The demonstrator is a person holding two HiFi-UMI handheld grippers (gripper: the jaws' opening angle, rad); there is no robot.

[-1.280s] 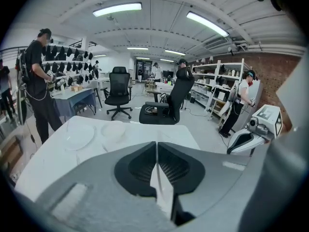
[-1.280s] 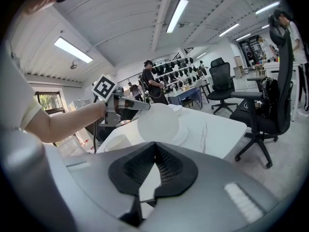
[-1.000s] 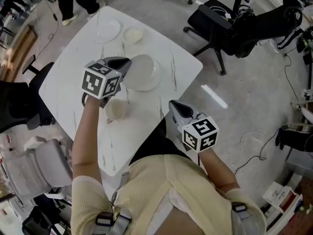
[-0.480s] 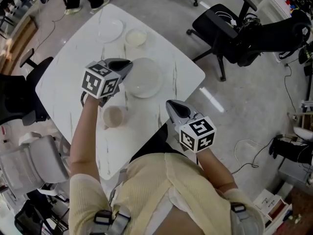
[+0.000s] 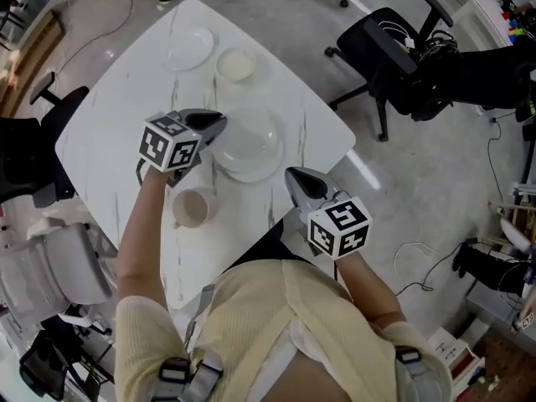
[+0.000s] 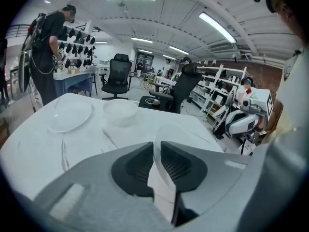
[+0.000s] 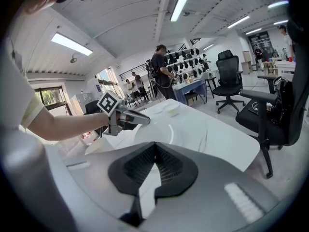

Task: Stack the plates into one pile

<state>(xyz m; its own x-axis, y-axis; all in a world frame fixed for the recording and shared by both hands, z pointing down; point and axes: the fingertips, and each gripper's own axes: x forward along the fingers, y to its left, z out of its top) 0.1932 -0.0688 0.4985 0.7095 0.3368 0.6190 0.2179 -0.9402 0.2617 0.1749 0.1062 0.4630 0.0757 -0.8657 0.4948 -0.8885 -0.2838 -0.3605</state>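
White marble table (image 5: 126,99) has a big plate (image 5: 251,143) with its rim between the left gripper's (image 5: 219,121) slightly parted, just-opening jaws, flat plate (image 5: 188,48) and bowl (image 5: 235,64) well beyond them, cup (image 5: 192,209) behind, and the right gripper (image 5: 294,175) clamped shut on nothing.

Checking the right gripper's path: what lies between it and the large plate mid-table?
Only bare marble tabletop lies between the right gripper and the large plate; the head view shows it.
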